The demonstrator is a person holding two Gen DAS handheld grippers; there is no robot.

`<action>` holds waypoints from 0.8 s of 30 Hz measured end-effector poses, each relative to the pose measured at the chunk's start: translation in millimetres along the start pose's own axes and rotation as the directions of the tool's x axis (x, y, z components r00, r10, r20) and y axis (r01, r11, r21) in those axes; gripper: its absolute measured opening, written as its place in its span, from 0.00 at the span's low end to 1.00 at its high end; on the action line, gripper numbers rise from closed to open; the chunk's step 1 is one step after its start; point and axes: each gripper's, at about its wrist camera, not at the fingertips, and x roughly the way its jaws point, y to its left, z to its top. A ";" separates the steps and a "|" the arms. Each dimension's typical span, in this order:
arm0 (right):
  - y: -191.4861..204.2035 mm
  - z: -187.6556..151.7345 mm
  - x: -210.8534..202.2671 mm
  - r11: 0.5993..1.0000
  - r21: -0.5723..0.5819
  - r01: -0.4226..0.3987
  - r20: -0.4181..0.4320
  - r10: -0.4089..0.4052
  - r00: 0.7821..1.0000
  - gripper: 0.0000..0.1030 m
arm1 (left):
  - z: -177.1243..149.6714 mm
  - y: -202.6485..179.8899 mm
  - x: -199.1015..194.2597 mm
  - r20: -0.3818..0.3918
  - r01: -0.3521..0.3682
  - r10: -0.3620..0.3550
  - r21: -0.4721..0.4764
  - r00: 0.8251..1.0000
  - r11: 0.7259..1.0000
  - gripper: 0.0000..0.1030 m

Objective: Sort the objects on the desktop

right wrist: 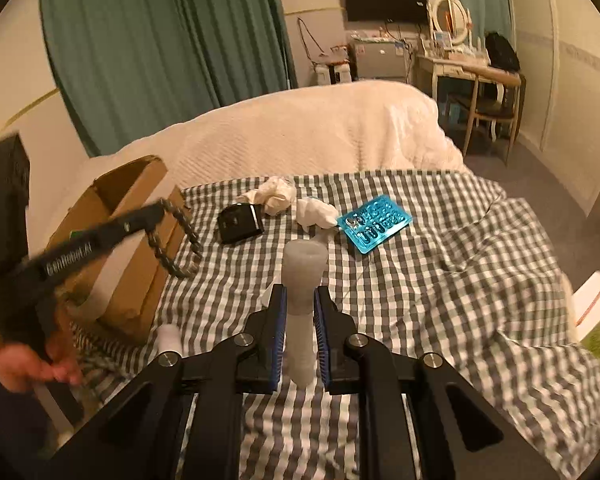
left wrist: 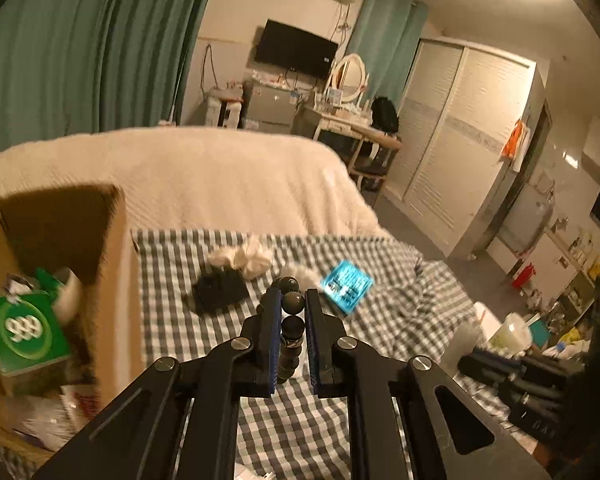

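My left gripper (left wrist: 293, 298) is shut on a dark beaded bracelet (left wrist: 292, 322) and holds it above the checked cloth, right of the open cardboard box (left wrist: 116, 264). In the right wrist view the left gripper (right wrist: 156, 210) shows with the bead string (right wrist: 172, 240) hanging beside the box (right wrist: 140, 264). My right gripper (right wrist: 300, 294) is shut on a white translucent tube (right wrist: 303, 276). On the cloth lie a black case (right wrist: 240, 224), crumpled white tissues (right wrist: 274, 196) and a blue blister pack (right wrist: 374, 224).
The box holds a green 999 packet (left wrist: 24, 330) and other items. A white blanket (left wrist: 204, 176) covers the bed behind the checked cloth (right wrist: 420, 280). A cup (left wrist: 510, 334) and clutter stand at the right.
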 end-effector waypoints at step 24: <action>93.4 3.4 36.3 0.992 -0.086 -0.091 -0.121 0.081 0.989 0.03 | 21.1 151.9 -61.2 -0.034 -0.261 0.259 -0.075 0.965 0.962 0.11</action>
